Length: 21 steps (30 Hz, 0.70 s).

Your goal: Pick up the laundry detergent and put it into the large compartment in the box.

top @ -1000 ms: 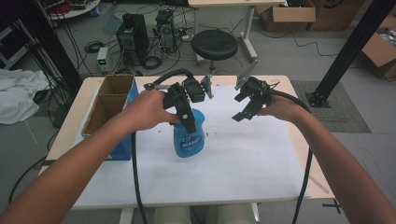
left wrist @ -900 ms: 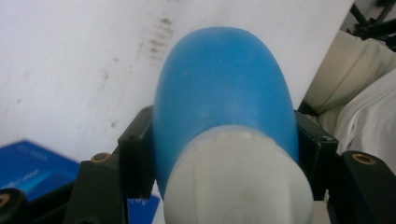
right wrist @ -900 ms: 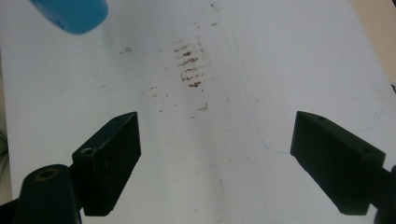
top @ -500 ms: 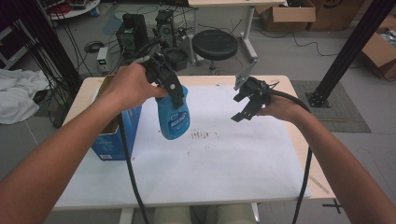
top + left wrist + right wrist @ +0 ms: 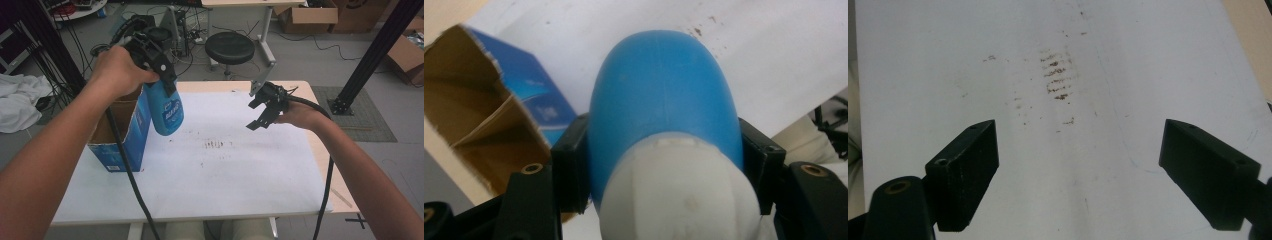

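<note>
Blue bottle [image 5: 166, 111] clamped in left gripper [image 5: 161, 67], hanging clear just beside the box's [image 5: 122, 145] open rim (right gripper [image 5: 262, 111] spread wide, empty, well apart).

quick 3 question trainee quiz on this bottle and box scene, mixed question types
1. True or false: the left gripper is shut on the blue spray bottle.
2. Multiple choice: the bottle is (a) standing on the white sheet, (b) lifted next to the open cardboard box, (c) lying inside the box.
3. Fill in: the right gripper has its jaws ____ with nothing between them.

Key: 1 true; 2 b; 3 open, above the stained white sheet.
</note>
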Available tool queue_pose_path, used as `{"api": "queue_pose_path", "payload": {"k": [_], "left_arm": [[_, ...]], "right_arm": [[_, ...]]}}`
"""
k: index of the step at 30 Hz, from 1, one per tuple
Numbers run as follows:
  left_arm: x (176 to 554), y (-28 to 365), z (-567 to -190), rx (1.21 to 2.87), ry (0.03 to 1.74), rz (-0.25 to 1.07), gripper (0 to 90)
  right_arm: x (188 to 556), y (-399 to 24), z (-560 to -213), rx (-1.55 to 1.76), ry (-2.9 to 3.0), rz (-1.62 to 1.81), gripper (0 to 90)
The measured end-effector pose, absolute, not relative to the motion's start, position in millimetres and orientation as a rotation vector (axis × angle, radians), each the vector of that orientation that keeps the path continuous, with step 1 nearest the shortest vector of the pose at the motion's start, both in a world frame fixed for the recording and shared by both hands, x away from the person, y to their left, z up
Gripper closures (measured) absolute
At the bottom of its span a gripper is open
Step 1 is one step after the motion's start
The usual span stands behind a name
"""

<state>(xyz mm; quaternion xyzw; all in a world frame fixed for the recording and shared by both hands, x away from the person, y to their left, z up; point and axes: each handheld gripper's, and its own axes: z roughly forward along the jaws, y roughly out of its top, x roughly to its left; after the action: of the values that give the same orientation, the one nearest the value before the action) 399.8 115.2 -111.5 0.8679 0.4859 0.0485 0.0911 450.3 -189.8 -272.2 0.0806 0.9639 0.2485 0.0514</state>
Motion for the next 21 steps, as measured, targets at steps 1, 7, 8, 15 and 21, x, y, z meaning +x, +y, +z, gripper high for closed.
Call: {"api": "queue_pose_path", "payload": {"k": [1,7,8,15,21], "left_arm": [[400.2,119.4,-109.3,2.555,1.471,0.148,37.8],[401.9,140.5,-96.9,2.463,1.617,0.169,37.9],[402.0,143.7,-95.2,2.444,1.642,0.177,37.8],[404.1,169.6,-86.4,2.364,1.774,0.204,37.9],[403.6,189.2,-82.8,2.297,1.871,0.235,37.9]], "right_arm": [[450.0,-189.7,-272.0,0.247,2.934,0.758,15.9],[450.1,-189.3,-271.3,0.236,2.932,0.765,15.9],[450.1,-189.1,-271.1,0.230,2.932,0.758,15.9],[449.5,-189.5,-268.8,0.222,2.924,0.772,15.9],[449.3,-191.5,-267.9,0.226,2.920,0.779,15.9]]}}
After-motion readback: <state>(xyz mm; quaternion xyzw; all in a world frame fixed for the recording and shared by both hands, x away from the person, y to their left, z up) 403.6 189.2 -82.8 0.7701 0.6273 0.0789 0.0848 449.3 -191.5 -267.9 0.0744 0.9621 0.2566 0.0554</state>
